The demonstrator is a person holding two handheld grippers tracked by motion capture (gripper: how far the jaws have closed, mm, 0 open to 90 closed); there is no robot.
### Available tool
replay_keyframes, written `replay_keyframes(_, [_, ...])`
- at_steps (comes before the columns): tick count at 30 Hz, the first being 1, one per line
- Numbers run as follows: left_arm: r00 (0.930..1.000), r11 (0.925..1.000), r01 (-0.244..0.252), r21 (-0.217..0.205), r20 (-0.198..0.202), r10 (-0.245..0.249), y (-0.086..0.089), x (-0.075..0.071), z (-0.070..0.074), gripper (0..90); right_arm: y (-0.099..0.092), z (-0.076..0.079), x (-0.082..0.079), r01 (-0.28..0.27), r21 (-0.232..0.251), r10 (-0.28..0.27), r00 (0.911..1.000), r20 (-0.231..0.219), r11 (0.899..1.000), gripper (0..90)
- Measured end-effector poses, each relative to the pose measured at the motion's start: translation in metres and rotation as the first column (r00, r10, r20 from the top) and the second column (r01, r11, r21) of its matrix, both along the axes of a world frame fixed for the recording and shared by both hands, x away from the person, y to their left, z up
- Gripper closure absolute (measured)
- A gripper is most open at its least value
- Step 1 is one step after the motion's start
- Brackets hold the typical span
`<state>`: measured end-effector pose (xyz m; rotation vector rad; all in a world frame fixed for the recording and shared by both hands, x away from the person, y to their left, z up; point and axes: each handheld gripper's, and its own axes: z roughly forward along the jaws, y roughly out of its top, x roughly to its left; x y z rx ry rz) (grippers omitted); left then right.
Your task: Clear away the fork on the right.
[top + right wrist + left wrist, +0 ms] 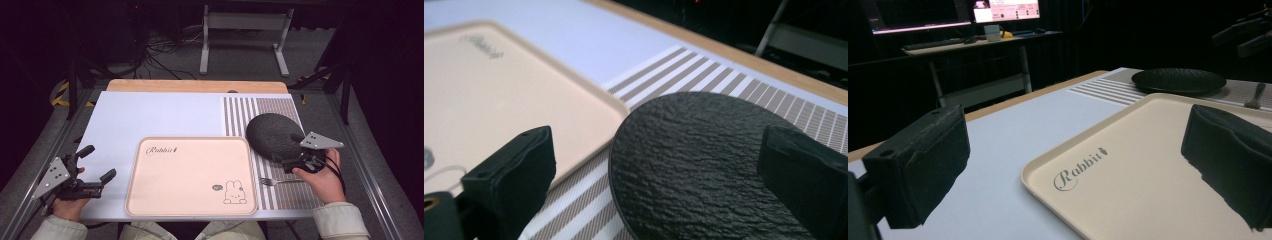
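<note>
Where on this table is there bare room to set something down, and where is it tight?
The tray is bare inside its rim. The white mat is free behind the tray and left of it, up to the left gripper. It is crowded at the right: plate, fork and right gripper share the striped mat.

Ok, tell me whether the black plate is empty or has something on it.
Empty. The black plate shows only its bare textured surface, lying flat on the striped mat. The fork lies beside it on the mat, and the right gripper hovers open at its edge.

Wooden table, pale mat with striped end, on it beige tray, black plate, fork.
</note>
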<state>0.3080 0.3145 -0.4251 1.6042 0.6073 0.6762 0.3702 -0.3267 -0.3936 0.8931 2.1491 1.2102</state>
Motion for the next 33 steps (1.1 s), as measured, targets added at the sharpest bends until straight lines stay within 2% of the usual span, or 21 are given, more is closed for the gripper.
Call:
replay_keyframes(1, [1.0, 1.0, -0.001, 0.0, -0.002, 0.001, 0.0, 0.0, 0.0, 0.2, 0.003, 0.005, 0.0, -0.036, -0.075, 0.033, 0.9989, -0.033, 0.997, 3.9])
replay_keyframes(3, [1.0, 1.0, 0.0, 0.001, -0.004, 0.0, 0.0, 0.0, 0.0, 0.2, 0.004, 0.01, 0.0, -0.054, -0.114, 0.048, 0.9973, -0.056, 0.992, 4.2])
replay_keyframes(4, [1.0, 1.0, 0.0, 0.001, -0.004, 0.0, 0.0, 0.0, 0.0, 0.2, 0.004, 0.01, 0.0, -0.054, -0.114, 0.048, 0.9973, -0.056, 0.992, 4.2])
replay_keyframes(5, [1.0, 1.0, -0.002, 0.0, 0.001, 0.002, 0.0, 0.0, 0.0, 0.2, 0.004, 0.014, 0.001, -0.064, -0.152, 0.053, 0.9957, -0.076, 0.986, 4.2])
replay_keyframes(10, [1.0, 1.0, 0.0, 0.004, 0.001, 0.0, -0.001, 0.0, 0.0, 0.3, 0.005, 0.022, 0.001, -0.098, -0.224, 0.067, 0.9876, -0.142, 0.97, 5.7])
replay_keyframes(11, [1.0, 1.0, 0.0, 0.004, 0.001, 0.0, -0.001, 0.0, 0.0, 0.4, 0.005, 0.022, 0.001, -0.098, -0.224, 0.067, 0.9876, -0.142, 0.97, 5.7])
replay_keyframes(16, [1.0, 1.0, 0.002, 0.002, 0.003, -0.002, 0.0, 0.0, 0.0, 0.3, 0.007, 0.032, 0.002, -0.135, -0.3, 0.082, 0.9795, -0.184, 0.944, 6.5])
replay_keyframes(17, [1.0, 1.0, 0.002, 0.002, 0.003, -0.002, 0.0, 0.0, 0.0, 0.3, 0.007, 0.032, 0.002, -0.135, -0.3, 0.082, 0.9795, -0.184, 0.944, 6.5])
replay_keyframes(20, [1.0, 1.0, 0.001, 0.007, 0.003, -0.001, 0.0, 0.0, 0.001, 0.4, 0.01, 0.036, 0.004, -0.166, -0.34, 0.098, 0.9732, -0.208, 0.926, 8.0])
replay_keyframes(22, [1.0, 1.0, 0.003, 0.007, 0.003, -0.003, -0.001, 0.0, 0.0, 0.5, 0.012, 0.038, 0.004, -0.192, -0.36, 0.108, 0.9648, -0.24, 0.913, 9.2])
replay_keyframes(25, [1.0, 1.0, 0.002, 0.003, 0.002, -0.002, 0.0, 0.0, 0.0, 0.6, 0.015, 0.038, 0.005, -0.226, -0.392, 0.127, 0.9564, -0.263, 0.892, 11.6])
replay_keyframes(27, [1.0, 1.0, 0.003, 0.002, 0.005, -0.003, 0.0, 0.0, 0.001, 0.6, 0.017, 0.038, 0.005, -0.234, -0.399, 0.127, 0.9529, -0.275, 0.887, 11.7])
replay_keyframes(28, [1.0, 1.0, 0.003, 0.002, 0.005, -0.003, -0.001, 0.0, 0.001, 0.6, 0.017, 0.038, 0.006, -0.249, -0.411, 0.136, 0.9488, -0.285, 0.877, 11.9])
replay_keyframes(30, [1.0, 1.0, 0.003, 0.002, 0.004, -0.003, -0.001, -0.001, 0.001, 0.6, 0.017, 0.037, 0.007, -0.259, -0.424, 0.135, 0.9443, -0.3, 0.868, 12.1])
replay_keyframes(32, [1.0, 1.0, 0.004, 0.002, 0.005, -0.004, -0.001, 0.0, 0.001, 0.6, 0.017, 0.036, 0.008, -0.275, -0.429, 0.141, 0.9378, -0.317, 0.86, 12.4])
replay_keyframes(33, [1.0, 1.0, 0.004, 0.002, 0.005, -0.004, -0.001, 0.0, 0.001, 0.6, 0.016, 0.036, 0.008, -0.293, -0.431, 0.152, 0.9311, -0.332, 0.854, 12.7])
